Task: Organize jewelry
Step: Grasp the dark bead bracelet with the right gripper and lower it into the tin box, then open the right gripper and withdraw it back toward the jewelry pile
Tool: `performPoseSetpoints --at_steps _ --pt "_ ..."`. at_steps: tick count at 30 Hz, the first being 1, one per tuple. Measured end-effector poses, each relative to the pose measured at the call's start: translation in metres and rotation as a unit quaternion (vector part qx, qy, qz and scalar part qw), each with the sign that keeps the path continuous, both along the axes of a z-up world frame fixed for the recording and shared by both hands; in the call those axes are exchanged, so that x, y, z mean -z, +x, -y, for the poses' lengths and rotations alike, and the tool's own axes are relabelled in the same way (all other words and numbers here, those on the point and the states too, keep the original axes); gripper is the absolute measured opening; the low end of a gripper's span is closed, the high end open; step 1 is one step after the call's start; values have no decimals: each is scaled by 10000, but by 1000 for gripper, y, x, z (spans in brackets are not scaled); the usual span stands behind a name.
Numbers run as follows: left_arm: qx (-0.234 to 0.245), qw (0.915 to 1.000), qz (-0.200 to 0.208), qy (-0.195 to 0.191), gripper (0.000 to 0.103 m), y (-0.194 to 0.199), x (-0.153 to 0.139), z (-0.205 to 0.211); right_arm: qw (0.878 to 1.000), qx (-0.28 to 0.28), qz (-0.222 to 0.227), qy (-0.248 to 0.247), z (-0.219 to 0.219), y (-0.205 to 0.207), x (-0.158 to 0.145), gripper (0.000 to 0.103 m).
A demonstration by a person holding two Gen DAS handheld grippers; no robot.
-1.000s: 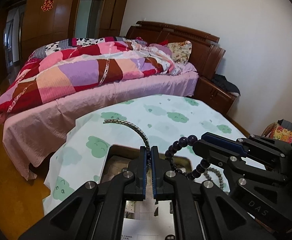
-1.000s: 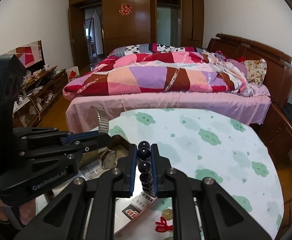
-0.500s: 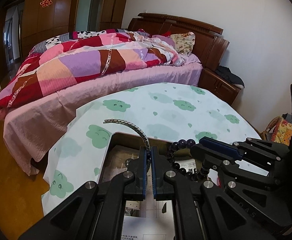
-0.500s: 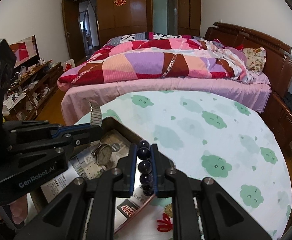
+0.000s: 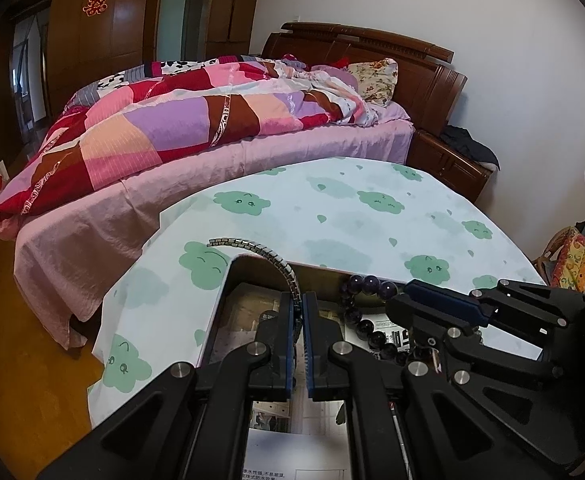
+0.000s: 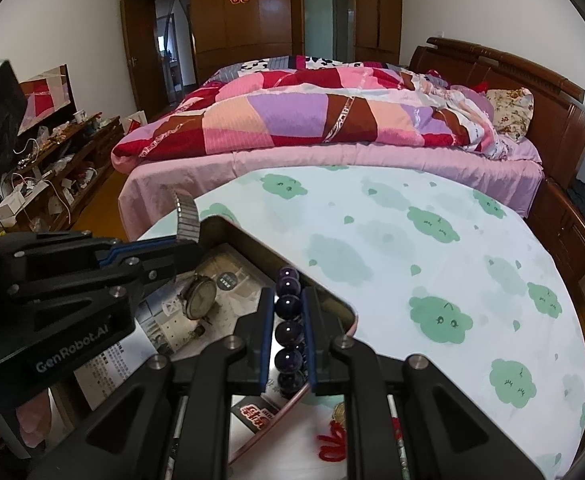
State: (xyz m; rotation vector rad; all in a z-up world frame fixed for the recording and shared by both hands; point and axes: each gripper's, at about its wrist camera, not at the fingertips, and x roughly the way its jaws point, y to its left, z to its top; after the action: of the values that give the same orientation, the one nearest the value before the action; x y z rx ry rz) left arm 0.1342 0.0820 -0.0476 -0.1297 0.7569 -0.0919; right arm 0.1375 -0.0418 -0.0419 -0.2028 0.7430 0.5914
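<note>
Holding the watch band (image 5: pixel 270 255) pinched in your left gripper (image 5: pixel 301 340) and the purple bead bracelet (image 6: pixel 288 332) clamped in your right gripper (image 6: pixel 288 344), lower both together into the open box (image 6: pixel 252 240). Spread each pair of jaws only once the pieces rest clear of its rim.

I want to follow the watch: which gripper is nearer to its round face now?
Left. The left gripper pinches the metal band right above the watch face, which hangs over the box. The right gripper holds the purple bead bracelet beside it, apart.
</note>
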Motion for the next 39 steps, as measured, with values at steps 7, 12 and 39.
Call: performPoseSetpoints --at_steps 7,12,39 --pt "-36 9999 19 116 3 -1 0 2 10000 -12 -26 -27 0 -1 4 16" --pt "-70 9998 -6 205 6 -3 -3 2 9999 -118 -114 -3 0 -2 6 20" --pt "317 9983 366 320 69 -72 -10 76 9925 1180 -190 250 164 -55 2 63"
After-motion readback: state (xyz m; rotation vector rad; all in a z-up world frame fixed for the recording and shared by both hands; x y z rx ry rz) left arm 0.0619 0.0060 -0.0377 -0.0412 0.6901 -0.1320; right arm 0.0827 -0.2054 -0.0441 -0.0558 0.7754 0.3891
